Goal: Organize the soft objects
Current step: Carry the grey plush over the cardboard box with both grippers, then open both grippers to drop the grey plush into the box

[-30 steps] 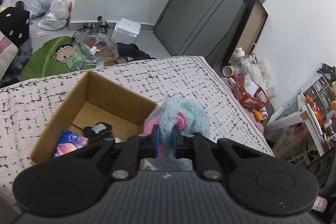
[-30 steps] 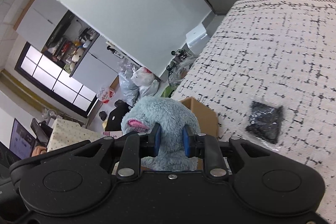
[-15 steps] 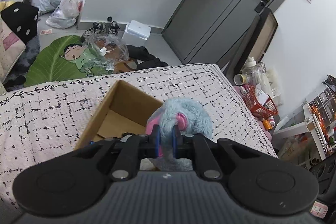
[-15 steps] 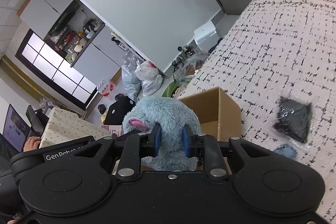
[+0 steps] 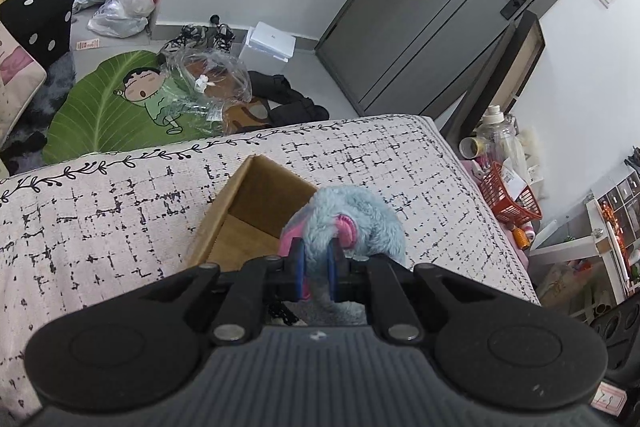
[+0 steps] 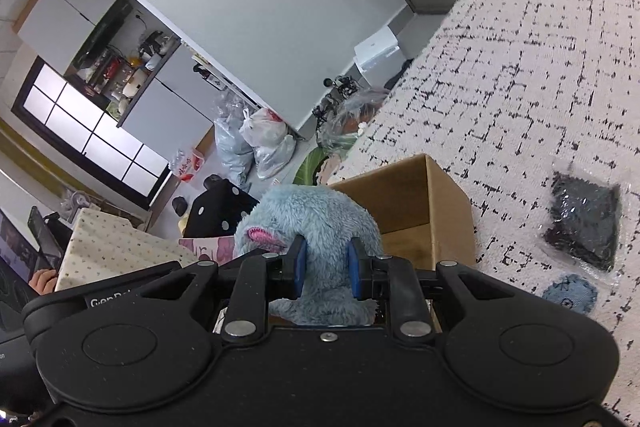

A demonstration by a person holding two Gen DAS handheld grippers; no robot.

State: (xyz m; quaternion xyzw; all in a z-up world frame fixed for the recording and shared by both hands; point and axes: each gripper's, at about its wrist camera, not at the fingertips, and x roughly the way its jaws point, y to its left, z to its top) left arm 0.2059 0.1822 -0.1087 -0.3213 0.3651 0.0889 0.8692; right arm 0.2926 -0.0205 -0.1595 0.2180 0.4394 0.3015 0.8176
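Observation:
A fluffy light-blue plush toy [image 5: 372, 223] with pink patches is held by both grippers. My left gripper [image 5: 316, 267] is shut on a thin fold of its fur, and my right gripper [image 6: 326, 269] is shut on a thicker part of the plush toy [image 6: 320, 215]. The toy hangs over the open cardboard box [image 5: 256, 203], which stands on the patterned bedspread [image 5: 100, 211]. In the right wrist view the box [image 6: 416, 199] sits just behind the toy. The box's inside is mostly hidden by the gripper bodies.
A black item in a clear bag [image 6: 584, 223] and a small blue round patch [image 6: 570, 293] lie on the bedspread right of the box. A red basket [image 5: 508, 195] stands beyond the bed's right edge. Bags, a green leaf mat [image 5: 116, 107] and a white box crowd the floor.
Both grippers have carried the plush toy forward and a little lower over the box. The box's contents, seen earlier in the left wrist view, are now hidden behind the gripper.

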